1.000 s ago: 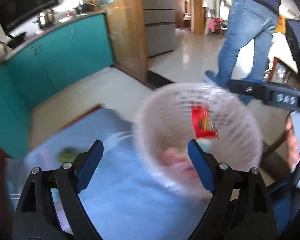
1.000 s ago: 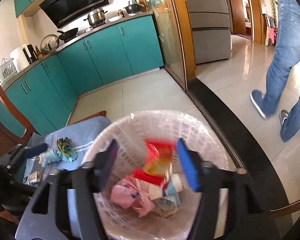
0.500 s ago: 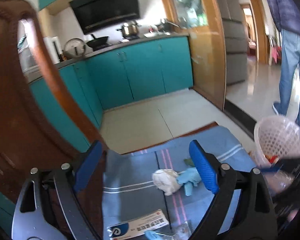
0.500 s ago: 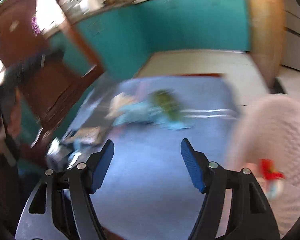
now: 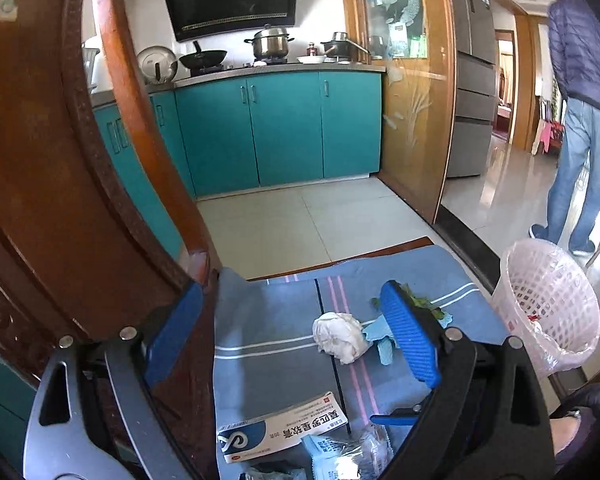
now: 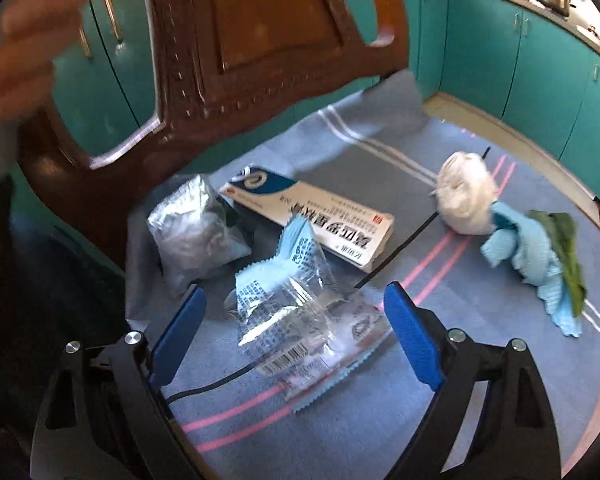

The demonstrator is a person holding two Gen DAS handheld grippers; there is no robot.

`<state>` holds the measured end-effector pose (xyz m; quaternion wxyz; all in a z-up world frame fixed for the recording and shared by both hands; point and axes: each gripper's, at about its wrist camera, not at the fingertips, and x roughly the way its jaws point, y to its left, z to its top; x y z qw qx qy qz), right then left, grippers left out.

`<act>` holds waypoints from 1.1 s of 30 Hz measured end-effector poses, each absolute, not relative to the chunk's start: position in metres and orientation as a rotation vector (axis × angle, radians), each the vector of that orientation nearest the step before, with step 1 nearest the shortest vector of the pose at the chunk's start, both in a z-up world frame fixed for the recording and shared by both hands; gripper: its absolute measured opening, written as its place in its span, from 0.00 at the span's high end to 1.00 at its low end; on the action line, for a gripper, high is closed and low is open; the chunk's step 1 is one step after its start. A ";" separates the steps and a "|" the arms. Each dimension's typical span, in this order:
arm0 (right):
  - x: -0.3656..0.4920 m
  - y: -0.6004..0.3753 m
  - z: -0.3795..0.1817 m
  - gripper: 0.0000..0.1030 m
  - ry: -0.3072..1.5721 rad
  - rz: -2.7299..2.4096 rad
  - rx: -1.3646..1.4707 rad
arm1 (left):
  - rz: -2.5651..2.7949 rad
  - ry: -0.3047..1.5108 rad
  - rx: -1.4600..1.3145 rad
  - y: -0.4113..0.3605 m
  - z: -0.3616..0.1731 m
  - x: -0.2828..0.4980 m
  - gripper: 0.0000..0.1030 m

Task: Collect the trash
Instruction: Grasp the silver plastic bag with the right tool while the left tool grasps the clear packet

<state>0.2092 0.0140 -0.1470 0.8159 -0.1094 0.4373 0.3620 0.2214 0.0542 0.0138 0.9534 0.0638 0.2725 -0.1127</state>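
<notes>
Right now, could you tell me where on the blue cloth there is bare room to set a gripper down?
Bare cloth lies between the clear wrapper and the blue rag, and behind the white box up to the chair back. It is crowded around the box, wrapper and silver pouch.

Bright daylight, floor glare by the doorway; fisheye bending at edges, right-wrist view slightly motion-blurred.

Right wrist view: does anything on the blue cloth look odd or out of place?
Only the expected litter: a crumpled clear wrapper, a silver foil bag, a medicine box, a wadded tissue and a leafy scrap on blue paper. Nothing looks spilled or broken.
</notes>
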 end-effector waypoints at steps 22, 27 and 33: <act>0.235 -0.077 -0.137 0.51 0.971 0.402 -0.136 | -0.246 0.617 0.080 0.056 -0.001 0.220 0.12; 0.215 -0.082 -0.129 0.12 0.979 0.473 -0.304 | -0.248 0.616 0.068 0.057 0.000 0.220 0.12; 0.197 -0.080 -0.100 0.12 0.868 0.724 -0.137 | -0.248 0.605 0.053 0.058 0.005 0.219 0.12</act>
